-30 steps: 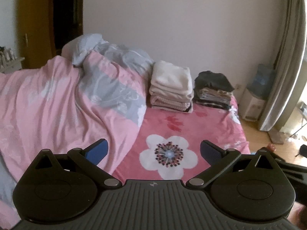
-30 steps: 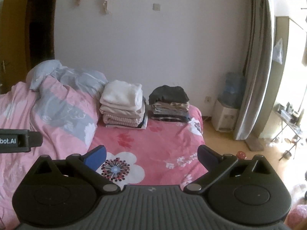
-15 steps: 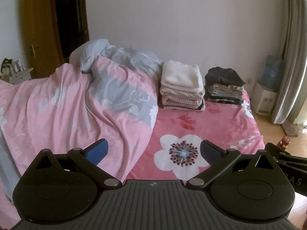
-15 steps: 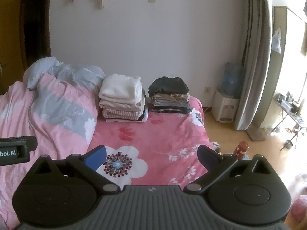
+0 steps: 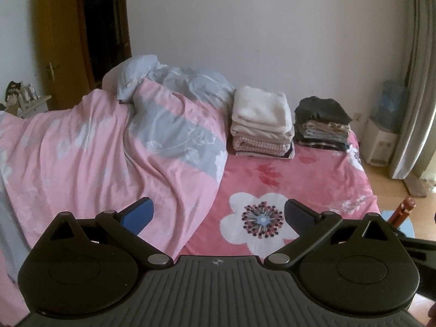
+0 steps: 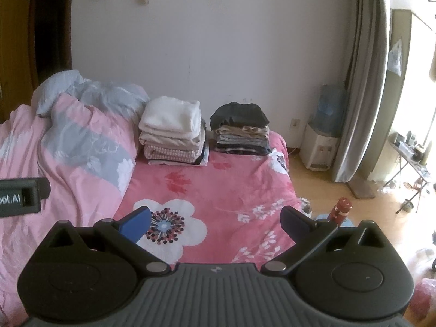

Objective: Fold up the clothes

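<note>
Two stacks of folded clothes on the bed (image 5: pixel 313 179), light stack (image 5: pixel 261 125) beside dark stack (image 5: pixel 321 125), both grippers, left gripper (image 5: pixel 218 215), right gripper (image 6: pixel 215 220), jaws spread and empty, side table (image 6: pixel 411 158) only in right view

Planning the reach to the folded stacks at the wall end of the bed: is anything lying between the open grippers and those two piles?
Nothing visible. From the right hand-held gripper, only bare flowered sheet leads to the light stack and the dark stack. The pink duvet lies off to the left side, beside the light stack.
</note>
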### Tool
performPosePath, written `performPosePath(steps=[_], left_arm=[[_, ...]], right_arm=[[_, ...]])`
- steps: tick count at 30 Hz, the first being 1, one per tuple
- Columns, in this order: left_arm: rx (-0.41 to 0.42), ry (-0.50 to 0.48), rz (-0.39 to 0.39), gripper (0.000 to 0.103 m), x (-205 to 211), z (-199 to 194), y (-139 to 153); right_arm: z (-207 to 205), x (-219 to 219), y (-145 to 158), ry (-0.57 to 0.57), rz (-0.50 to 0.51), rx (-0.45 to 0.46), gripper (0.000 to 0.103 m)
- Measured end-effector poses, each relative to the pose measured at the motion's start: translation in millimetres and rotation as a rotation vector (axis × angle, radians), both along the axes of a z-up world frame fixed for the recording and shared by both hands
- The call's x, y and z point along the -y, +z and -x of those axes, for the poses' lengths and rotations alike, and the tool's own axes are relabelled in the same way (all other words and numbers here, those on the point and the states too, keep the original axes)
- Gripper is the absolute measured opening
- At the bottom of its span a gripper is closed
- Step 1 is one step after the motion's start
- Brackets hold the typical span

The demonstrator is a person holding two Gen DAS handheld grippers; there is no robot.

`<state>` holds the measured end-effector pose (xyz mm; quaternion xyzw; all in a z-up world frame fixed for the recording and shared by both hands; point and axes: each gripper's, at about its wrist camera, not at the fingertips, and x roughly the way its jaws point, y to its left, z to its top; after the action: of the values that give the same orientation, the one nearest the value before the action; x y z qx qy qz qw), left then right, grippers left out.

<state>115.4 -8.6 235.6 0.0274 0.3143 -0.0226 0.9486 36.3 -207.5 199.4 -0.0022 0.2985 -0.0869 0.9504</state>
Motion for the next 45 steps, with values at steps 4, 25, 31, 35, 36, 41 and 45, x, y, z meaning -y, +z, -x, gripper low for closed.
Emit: performPosePath(steps=[4,25,31,35,36,41,45], left_arm=[[-0.001,-0.004,0.004,0.103,3,-1,-1],[-0.038,-0.044,0.053,0.103,14,-6,-12],[-0.041,-0.067,0.048,0.103,25,-7,-14],[-0.049,-0.078,0.050,0.103,30,-10,-16],[-0.050,-0.079,0.049,0.103,31,-11,-17],[-0.056,-0.080,0.045,0.103,33,-13,-19],[-0.058,-0.078,0.044,0.103,34,-15,-20]], right_arm=[[0,1,-3,-0.003,0.000,-0.012,0.103],[-5,11,-1,-0.041,0.038,-0.013,0.103],[-6,21,0,-0.072,0.038,-0.015,0.103],[-8,27,-2,-0.086,0.042,-0.026,0.103],[-8,29,-2,-0.088,0.042,-0.028,0.103],[-10,31,-3,-0.090,0.048,-0.036,0.103],[-12,30,-4,-0.089,0.048,-0.042,0.103]])
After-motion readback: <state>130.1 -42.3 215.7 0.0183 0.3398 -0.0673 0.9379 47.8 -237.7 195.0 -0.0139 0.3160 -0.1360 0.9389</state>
